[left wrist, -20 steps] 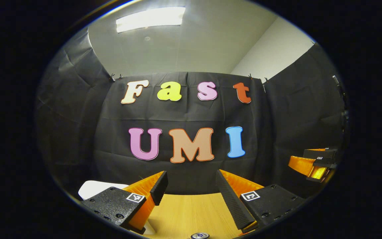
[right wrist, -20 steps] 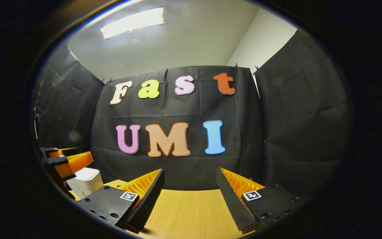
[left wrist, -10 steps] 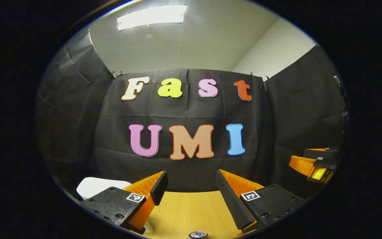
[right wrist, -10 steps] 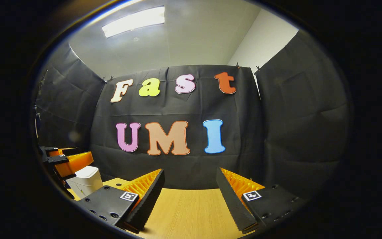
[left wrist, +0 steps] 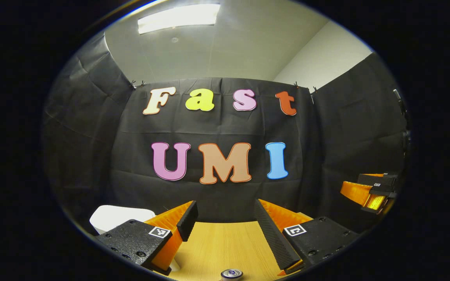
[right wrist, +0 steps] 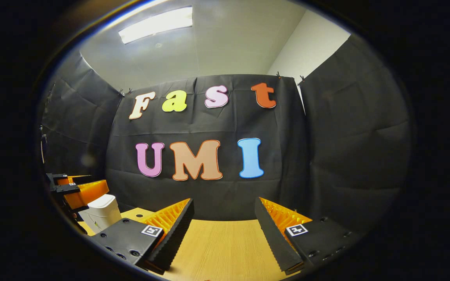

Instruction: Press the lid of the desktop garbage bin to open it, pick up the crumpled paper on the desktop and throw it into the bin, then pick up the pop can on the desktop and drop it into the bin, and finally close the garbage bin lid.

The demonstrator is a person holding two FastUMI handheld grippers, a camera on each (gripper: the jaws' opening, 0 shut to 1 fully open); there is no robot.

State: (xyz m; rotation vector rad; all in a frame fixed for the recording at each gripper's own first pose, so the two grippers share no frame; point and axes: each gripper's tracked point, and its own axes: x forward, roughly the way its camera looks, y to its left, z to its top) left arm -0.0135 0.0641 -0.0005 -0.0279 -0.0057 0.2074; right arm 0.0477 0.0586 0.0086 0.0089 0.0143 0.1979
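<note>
Hovering over wooden desktop [left wrist: 225, 242] in black-draped booth, both grippers' jaws apart

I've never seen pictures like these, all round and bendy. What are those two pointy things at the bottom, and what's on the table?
Those pointy things are the two fingers of a gripper, a grabbing tool that a person holds, one in each hand. A small camera rides on each gripper and looks forward along its fingers, and its lens bends the picture round.

The left gripper view shows the left gripper with its fingers apart, holding nothing. The right gripper view shows the right gripper, also open and empty.

Both look over a wooden table. On it stands a small white bin with its lid down. In the left gripper view the top of a pop can peeks in at the bottom edge, just in front of the fingers.

Each camera also catches the other gripper off to one side.
</note>
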